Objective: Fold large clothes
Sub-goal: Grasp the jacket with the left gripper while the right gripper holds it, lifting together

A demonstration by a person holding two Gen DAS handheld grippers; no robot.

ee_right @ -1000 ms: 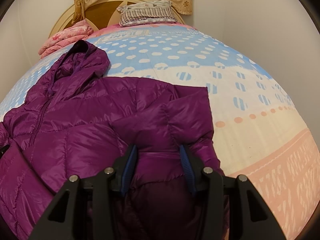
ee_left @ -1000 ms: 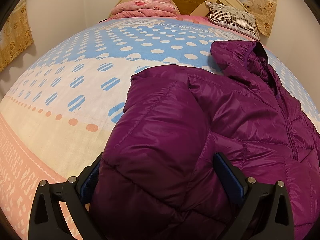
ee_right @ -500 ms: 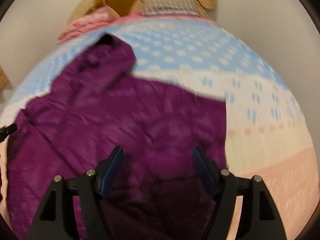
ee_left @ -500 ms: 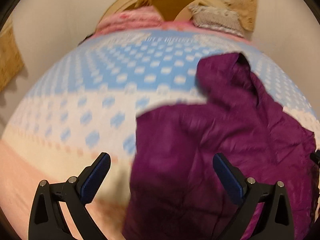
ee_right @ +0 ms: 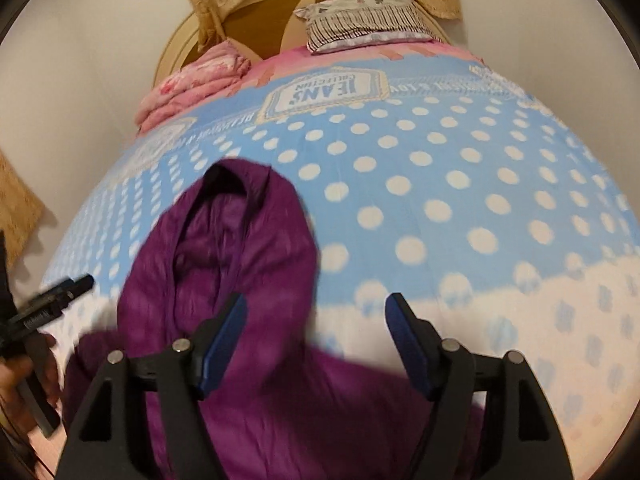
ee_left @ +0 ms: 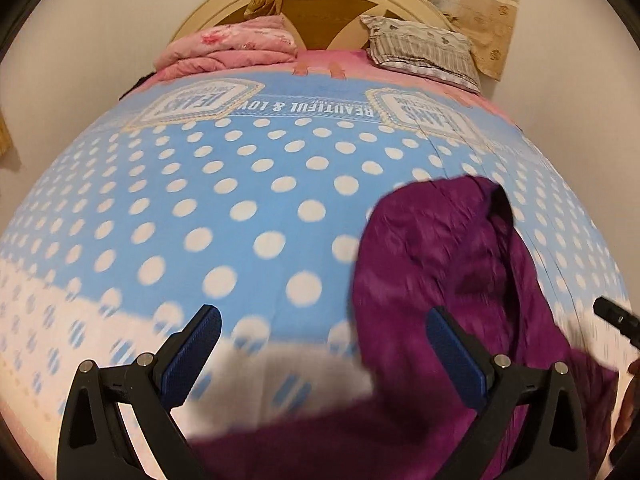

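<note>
A purple puffer jacket with a hood lies on the bed; it shows at lower right in the left wrist view and at lower left in the right wrist view. Its hood points toward the headboard. My left gripper is open and empty, above the jacket's left edge. My right gripper is open and empty, above the jacket's right edge. The other gripper's tip shows at each view's side, at the right edge of the left wrist view and at the left edge of the right wrist view. Both views are motion-blurred.
The bedspread is blue with white dots, turning white and pink near me. A folded pink blanket and a striped pillow lie by the round wooden headboard. Walls flank the bed on both sides.
Both grippers have let go of the jacket sleeves and opened wider. Both have moved forward toward the hood, and the sleeves now lie folded on the jacket.
</note>
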